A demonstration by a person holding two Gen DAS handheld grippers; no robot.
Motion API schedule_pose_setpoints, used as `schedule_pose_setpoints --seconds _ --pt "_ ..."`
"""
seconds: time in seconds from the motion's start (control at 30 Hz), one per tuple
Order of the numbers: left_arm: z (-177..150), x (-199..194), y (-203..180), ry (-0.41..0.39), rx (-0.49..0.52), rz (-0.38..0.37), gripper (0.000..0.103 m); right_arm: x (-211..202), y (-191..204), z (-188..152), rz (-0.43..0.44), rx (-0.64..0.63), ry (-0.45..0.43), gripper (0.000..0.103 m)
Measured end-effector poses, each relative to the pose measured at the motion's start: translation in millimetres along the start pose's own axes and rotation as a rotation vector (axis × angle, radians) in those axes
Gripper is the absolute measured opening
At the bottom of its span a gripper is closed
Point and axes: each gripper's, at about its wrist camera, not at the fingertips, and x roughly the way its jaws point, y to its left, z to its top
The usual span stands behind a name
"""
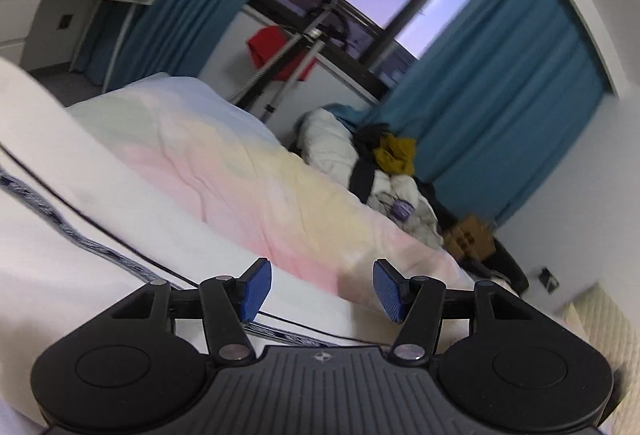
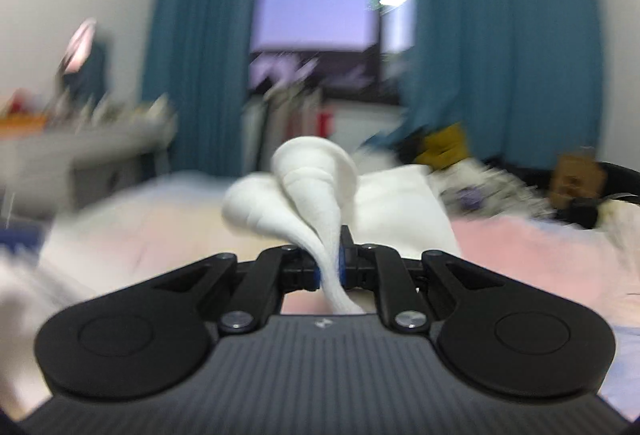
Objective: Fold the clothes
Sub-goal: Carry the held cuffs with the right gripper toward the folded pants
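Between the right gripper's [image 2: 330,263] closed jaws: bunched white cloth [image 2: 316,187], pinched, rising ahead. Left gripper [image 1: 322,289] jaws spread, nothing between; white garment [image 1: 80,235] below them.

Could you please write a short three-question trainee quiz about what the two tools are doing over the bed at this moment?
1. True or false: the left tool is open and holds nothing.
2. What does the right tool grip: A) white cloth, B) a mustard garment, C) a curtain?
3. Fill in: beyond the left tool lies a pastel ____.

Key:
1. True.
2. A, the white cloth, bunched between shut fingers.
3. Bedspread.
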Motion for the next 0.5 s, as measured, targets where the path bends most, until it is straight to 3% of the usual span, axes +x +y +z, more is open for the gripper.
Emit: schedule_pose_setpoints --seconds 0.17,0.3,0.5 --pt "1.3 6.2 6.0 0.027 0.023 0.069 0.06 18.7 58.6 -56.2 0.055 -0.17 0.167 0.012" --pt "-3.4 10.7 -0.5 0.049 0.08 0.095 0.06 13.8 57.9 -48.2 0.054 -0.15 0.126 0.012" --pt "-0.3 5.1 -0.2 0.041 0.064 0.057 0.06 -4.7 71.9 -33.7 0.075 -0.162 0.005 0.012"
